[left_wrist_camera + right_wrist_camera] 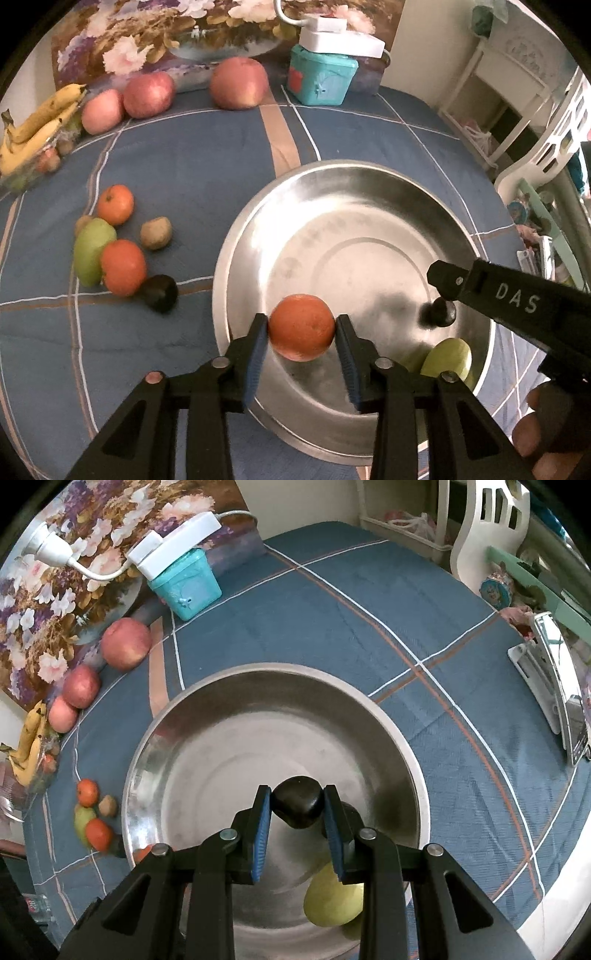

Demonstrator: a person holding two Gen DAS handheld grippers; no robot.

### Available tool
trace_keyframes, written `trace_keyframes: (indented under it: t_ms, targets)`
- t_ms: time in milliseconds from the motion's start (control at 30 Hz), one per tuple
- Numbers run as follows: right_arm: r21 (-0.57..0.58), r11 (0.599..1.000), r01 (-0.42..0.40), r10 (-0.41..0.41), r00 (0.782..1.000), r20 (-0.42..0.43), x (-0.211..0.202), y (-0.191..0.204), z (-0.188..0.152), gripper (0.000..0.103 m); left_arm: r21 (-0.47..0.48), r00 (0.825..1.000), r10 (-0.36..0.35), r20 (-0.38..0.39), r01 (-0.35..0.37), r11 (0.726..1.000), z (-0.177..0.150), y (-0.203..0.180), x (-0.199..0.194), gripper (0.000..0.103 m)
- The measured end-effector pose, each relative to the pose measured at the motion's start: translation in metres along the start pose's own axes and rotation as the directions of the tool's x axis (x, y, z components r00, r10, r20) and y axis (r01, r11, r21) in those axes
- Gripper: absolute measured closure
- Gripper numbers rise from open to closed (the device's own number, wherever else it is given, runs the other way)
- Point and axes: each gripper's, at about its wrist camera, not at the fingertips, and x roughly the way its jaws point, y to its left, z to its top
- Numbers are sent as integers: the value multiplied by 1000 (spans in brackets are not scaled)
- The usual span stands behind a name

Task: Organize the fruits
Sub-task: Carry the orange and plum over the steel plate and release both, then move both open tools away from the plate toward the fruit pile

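Both grippers carry fruit over the steel bowl (236, 258).
Left wrist view: the left gripper (301, 328) clamps an orange (301, 326) above the bowl's near rim. Right wrist view: the right gripper (297, 806) clamps a dark fruit (298, 806) over the bowl, a green fruit (332, 901) lying below.

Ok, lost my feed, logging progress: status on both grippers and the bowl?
Left gripper shut on orange, right gripper shut on dark fruit, both over bowl. Green fruit inside. Nothing blocking.

Green fruit (334, 899) in the bowl half hidden behind the right tool's finger; bananas (27, 129) cut off at the far left edge.
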Motion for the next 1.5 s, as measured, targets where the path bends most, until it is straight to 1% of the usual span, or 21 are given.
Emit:
trace_keyframes:
  t_ms: [33,100,167,200,267,300,400,467,533,567,667,700,733,800,867,933,1067,1300,1333,1433,1500]
  targets:
    - [3,1000,-3,3,1000,0,1,0,0,73,3,1000,0,7,0,1000,0,0,-1,42]
    - [13,1000,-15,15,1000,-4,1,-2,0,73,11,1000,-13,18,13,1000,0,-2,-4,41]
    - [19,1000,-14,14,1000,-8,1,-3,0,67,17,1000,-16,18,15,1000,0,-4,-7,41]
    - [18,1000,-11,12,1000,-6,2,-3,1,60,18,1000,-21,18,21,1000,0,-4,-8,41]
    - [20,1000,-14,14,1000,2,-1,-3,1,57,17,1000,-23,14,23,1000,0,-4,-9,41]
    - [20,1000,-16,16,1000,3,-2,-3,1,55,14,1000,-25,13,24,1000,0,-3,-10,39]
    - [15,1000,-18,17,1000,15,-5,-2,0,40,-2,999,-28,15,28,1000,1,-1,-13,32]
    - [7,1000,-14,13,1000,24,-8,0,1,34,-15,999,-32,18,32,999,1,3,-17,29]
    - [-4,1000,-2,2,999,35,-10,2,1,23,-33,1000,-16,18,16,999,2,8,-21,25]
    - [-11,1000,7,-7,999,44,-11,4,1,21,-51,1000,6,16,-5,999,2,13,-23,24]
    - [-34,999,41,-39,998,57,-11,8,0,21,-112,998,65,2,-65,992,2,30,-27,19]
    - [-39,998,46,-44,997,57,-11,8,0,21,-133,997,81,1,-80,988,3,36,-27,15]
    - [-46,998,51,-48,997,57,-11,9,-1,21,-157,995,101,2,-99,983,3,45,-29,8]
    - [-52,997,52,-49,997,54,-10,10,-3,21,-208,987,158,12,-153,966,5,63,-32,0]
    - [-62,997,51,-48,998,50,-9,14,-5,21,-261,971,237,20,-223,939,5,82,-38,0]
    - [-93,994,50,-45,998,52,-8,24,-9,21,-311,959,284,19,-265,913,4,101,-44,0]
    - [-176,984,27,-17,998,55,-9,48,-17,21,-375,951,309,20,-279,884,4,125,-52,0]
    - [-298,953,-47,68,996,60,-16,92,-36,21,-424,937,349,3,-315,849,4,153,-64,0]
    - [-311,948,-62,84,995,57,-16,98,-39,21,-433,934,357,0,-321,842,3,158,-65,0]
    - [-346,934,-88,117,991,62,-18,115,-47,21,-462,917,400,-4,-356,812,4,170,-71,0]
    - [-383,921,-76,114,990,78,-21,126,-52,21,-471,914,407,-2,-360,806,5,173,-75,0]
